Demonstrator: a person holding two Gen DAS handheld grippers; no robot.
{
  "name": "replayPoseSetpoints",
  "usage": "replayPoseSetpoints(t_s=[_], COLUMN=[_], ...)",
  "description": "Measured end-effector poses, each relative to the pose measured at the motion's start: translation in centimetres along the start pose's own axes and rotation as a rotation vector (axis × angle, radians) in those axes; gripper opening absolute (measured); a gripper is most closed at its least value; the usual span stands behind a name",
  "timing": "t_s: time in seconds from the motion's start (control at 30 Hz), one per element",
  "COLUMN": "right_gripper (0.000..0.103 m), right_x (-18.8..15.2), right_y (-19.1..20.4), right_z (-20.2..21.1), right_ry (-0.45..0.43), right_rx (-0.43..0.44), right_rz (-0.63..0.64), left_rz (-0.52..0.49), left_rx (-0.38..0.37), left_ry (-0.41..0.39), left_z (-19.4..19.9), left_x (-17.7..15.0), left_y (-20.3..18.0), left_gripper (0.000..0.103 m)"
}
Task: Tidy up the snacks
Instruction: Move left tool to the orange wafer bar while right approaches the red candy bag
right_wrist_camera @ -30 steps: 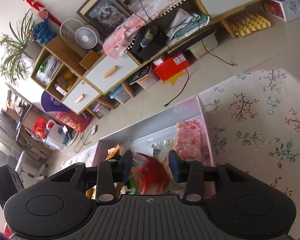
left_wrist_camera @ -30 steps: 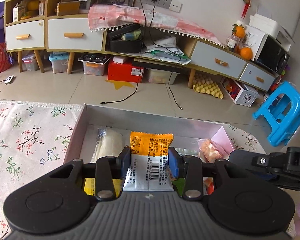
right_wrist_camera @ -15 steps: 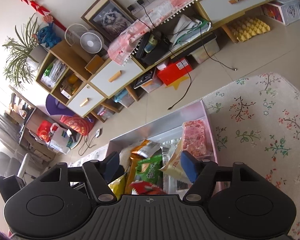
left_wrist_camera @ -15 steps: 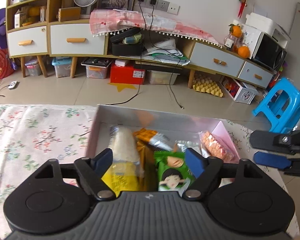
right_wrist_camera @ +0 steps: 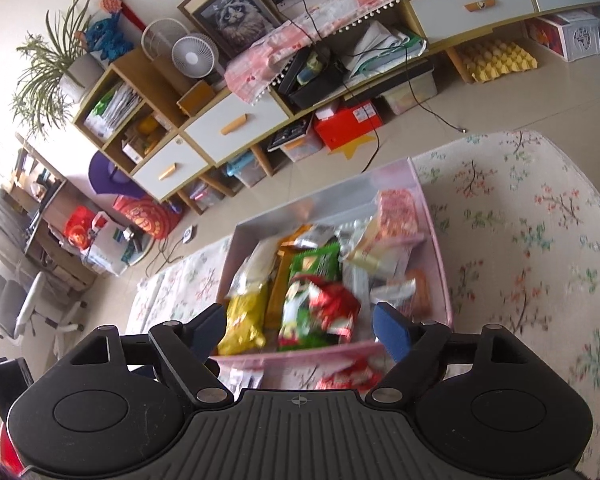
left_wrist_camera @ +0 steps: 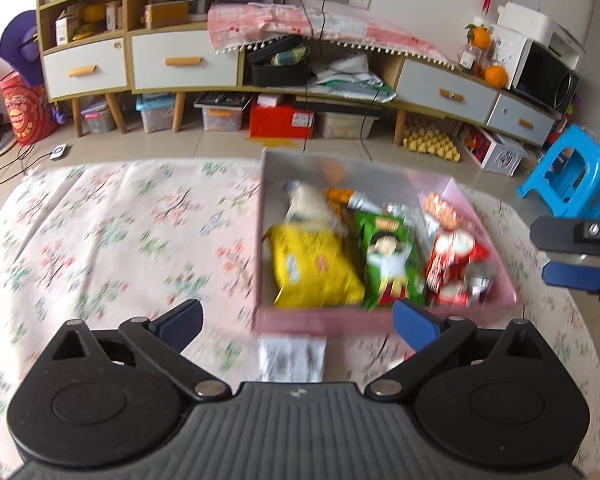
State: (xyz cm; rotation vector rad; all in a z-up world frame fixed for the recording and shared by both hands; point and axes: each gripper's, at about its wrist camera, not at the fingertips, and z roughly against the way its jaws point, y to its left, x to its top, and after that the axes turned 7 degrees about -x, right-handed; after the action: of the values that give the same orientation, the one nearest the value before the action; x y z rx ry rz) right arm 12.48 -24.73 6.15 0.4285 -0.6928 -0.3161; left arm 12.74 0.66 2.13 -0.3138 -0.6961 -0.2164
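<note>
Opening, both empty tools hover at the box's near wall.

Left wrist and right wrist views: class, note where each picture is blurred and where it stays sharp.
Left wrist: floral tablecloth and snack box smeared by motion; cabinets sharp. Right wrist: snacks in the box slightly blurred; black hand-held gripper body crisp; straight furniture bows from fisheye.

Both tongs point forward and downward. The left tongs are opening, their blue pads spread wide with nothing pressed between them. The right tongs are opening too, likewise gripping nothing, and stand off to the right of the left tongs.
</note>
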Motion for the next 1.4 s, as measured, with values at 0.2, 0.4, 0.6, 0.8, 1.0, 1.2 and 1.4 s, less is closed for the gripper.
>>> replayPoseSetpoints(t_s=[0.2,0.4,0.6,0.8,1.0,1.2,1.4], right_gripper=[0.086,0.088,0.091,0.091,0.099,0.103,0.103], right_x=[-2.5,-4.5,-7.0,-9.8,-11.4,-11.9,-11.1], right_y=[1.1,1.5,0.9,0.2,0.1,0.6,0.8], right_z=[0.6,0.2,-1.0,-3.4,-5.3,-6.3,-7.2], right_ry=[0.022,0.003,-0.029,0.019,0.047,0.009,-0.014], right_rx=[-0.024,-0.075,-0.11,-0.185,-0.244,-0.268,-0.275], right_rz=[0.07,0.18,0.269,0.408,0.488,0.544,0.531], left_rz=[0.007,-0.003,-0.069,-0.118,-0.183,-0.179,-0.162], left_rx=[0.039,0.026,0.005,0.032,0.054,0.059,0.076], left_ry=[0.04,0.065,0.044,0.084,0.064,0.033,0.018], left_z=[1.2,0.5,-0.1,-1.4,-2.0,-2.5,-3.2], left_x=[-2.0,-3.9,-6.3,-7.9,-8.4,-8.2,-7.5], left_y=[1.0,1.5,0.8,0.9,0.3,0.0,0.0], left_gripper=[0.103,0.103,0.103,0.103,0.103,0.103,0.103])
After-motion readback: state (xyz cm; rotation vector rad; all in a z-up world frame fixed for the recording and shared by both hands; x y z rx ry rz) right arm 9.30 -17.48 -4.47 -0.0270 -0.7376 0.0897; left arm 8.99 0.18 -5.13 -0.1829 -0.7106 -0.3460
